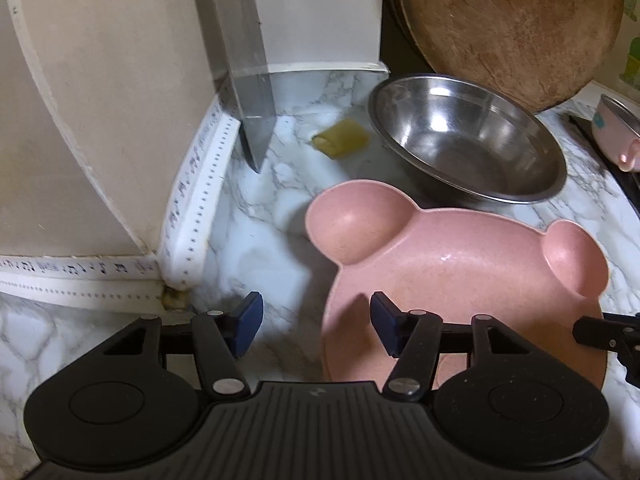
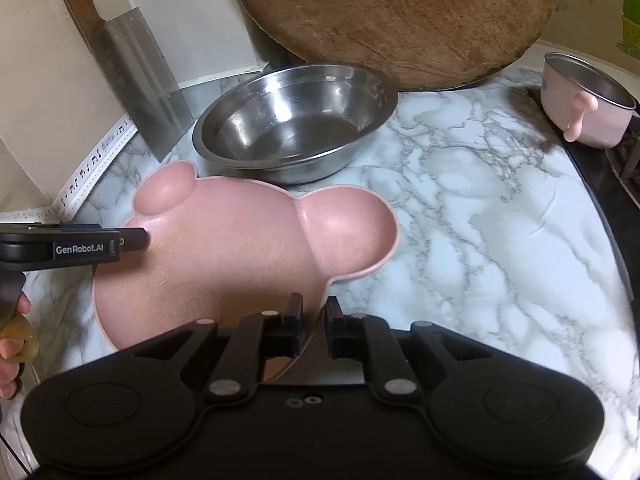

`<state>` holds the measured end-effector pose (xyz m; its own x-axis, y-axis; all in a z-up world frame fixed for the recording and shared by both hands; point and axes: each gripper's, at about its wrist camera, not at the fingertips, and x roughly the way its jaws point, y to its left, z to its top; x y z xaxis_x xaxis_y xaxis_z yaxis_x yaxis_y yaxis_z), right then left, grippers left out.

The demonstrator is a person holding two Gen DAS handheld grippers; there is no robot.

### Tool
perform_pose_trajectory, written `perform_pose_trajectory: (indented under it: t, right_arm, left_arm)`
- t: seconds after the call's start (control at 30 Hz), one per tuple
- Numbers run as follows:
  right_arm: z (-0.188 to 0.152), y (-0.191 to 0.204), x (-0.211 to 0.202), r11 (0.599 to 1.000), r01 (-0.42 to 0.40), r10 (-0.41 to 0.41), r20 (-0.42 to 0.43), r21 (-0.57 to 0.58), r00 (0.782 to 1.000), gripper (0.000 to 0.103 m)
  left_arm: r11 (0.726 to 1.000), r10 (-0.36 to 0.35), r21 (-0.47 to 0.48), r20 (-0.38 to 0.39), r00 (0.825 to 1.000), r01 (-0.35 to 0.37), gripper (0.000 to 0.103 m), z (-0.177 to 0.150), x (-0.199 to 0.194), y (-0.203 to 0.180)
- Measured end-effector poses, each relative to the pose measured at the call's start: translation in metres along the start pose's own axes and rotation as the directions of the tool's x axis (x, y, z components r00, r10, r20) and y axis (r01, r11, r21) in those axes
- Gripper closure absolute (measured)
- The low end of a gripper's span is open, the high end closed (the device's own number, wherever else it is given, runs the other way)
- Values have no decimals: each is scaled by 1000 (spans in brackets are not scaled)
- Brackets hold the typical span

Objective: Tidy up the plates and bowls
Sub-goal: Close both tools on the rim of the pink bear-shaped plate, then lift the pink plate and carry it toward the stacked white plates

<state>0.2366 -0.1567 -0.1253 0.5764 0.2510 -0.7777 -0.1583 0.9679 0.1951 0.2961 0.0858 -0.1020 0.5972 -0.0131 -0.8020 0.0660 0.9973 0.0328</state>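
A pink bear-shaped plate (image 1: 460, 280) (image 2: 240, 248) lies on the marble counter, its two round ears pointing toward a steel bowl (image 1: 468, 140) (image 2: 292, 128) just behind it. My right gripper (image 2: 314, 320) is shut on the plate's near rim. My left gripper (image 1: 316, 320) is open, its right finger over the plate's left edge and its left finger over bare counter; it also shows in the right wrist view (image 2: 134, 238) at the plate's left side.
A cleaver (image 1: 248, 80) (image 2: 136, 80) leans against the wall at the left. A round wooden board (image 1: 512, 28) (image 2: 400, 16) leans behind the bowl. A pink steel-lined cup (image 1: 618, 136) (image 2: 588, 104) stands at the right. A yellow cloth (image 1: 340, 138) lies by the bowl.
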Motion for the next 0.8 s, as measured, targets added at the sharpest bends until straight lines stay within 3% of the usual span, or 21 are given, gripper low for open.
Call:
perform_pose_trajectory:
  t: [0.13, 0.3, 0.4, 0.47, 0.8]
  right_arm:
    - [1, -2, 1, 1000, -9, 9, -17, 2, 1000, 83]
    - [1, -2, 3, 1000, -17, 17, -25, 20, 1000, 81]
    - [3, -3, 3, 999, -19, 20, -22, 30, 1000, 81]
    - [3, -3, 4, 999, -18, 19, -21, 34, 1000, 81]
    - [3, -5, 4, 1000, -3, 3, -16, 28, 1000, 90]
  left_arm:
    - [1000, 4, -5, -8, 1000, -4, 44, 1, 2, -4]
    - [999, -2, -34, -21, 1000, 1, 45, 4, 8, 0]
    - [998, -34, -46, -24, 999, 33, 65, 4, 8, 0]
    - [998, -39, -43, -24, 999, 38, 71, 4, 7, -3]
    - [997, -49, -65, -35, 998, 47, 80, 0, 2, -6]
